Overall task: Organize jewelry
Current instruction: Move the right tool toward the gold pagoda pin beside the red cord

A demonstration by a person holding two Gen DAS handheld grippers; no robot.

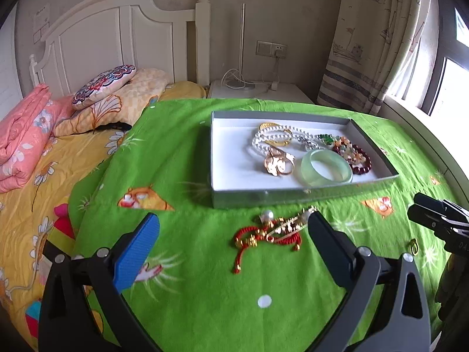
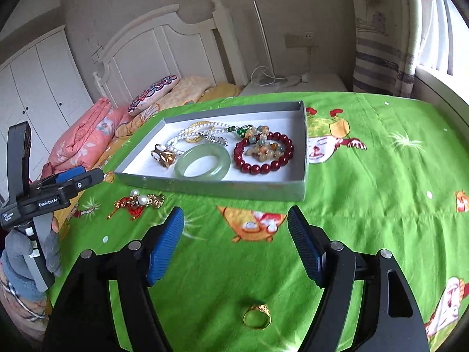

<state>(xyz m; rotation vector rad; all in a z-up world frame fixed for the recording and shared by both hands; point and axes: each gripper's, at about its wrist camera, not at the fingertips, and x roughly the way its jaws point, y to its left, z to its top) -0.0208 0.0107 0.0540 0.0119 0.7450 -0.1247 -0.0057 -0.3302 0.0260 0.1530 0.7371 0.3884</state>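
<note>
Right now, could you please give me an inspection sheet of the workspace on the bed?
Surface: green printed cloth spread over the bed.
Job's things: grey tray holding jade bangle, red bead bracelet and pearl strand; red cord piece with pearls and gold ring lie outside on the cloth.
Clutter: nothing seen.
Grippers: left gripper open near the red cord piece; right gripper open above the gold ring.
Cables: white cable on the nightstand.
Surroundings: white headboard, pillows, curtain, window.

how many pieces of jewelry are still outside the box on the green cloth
2, as far as shows: a red-and-gold tangle with pearls just before the box, though it may be several pieces, and a gold ring beneath the right gripper.
</note>
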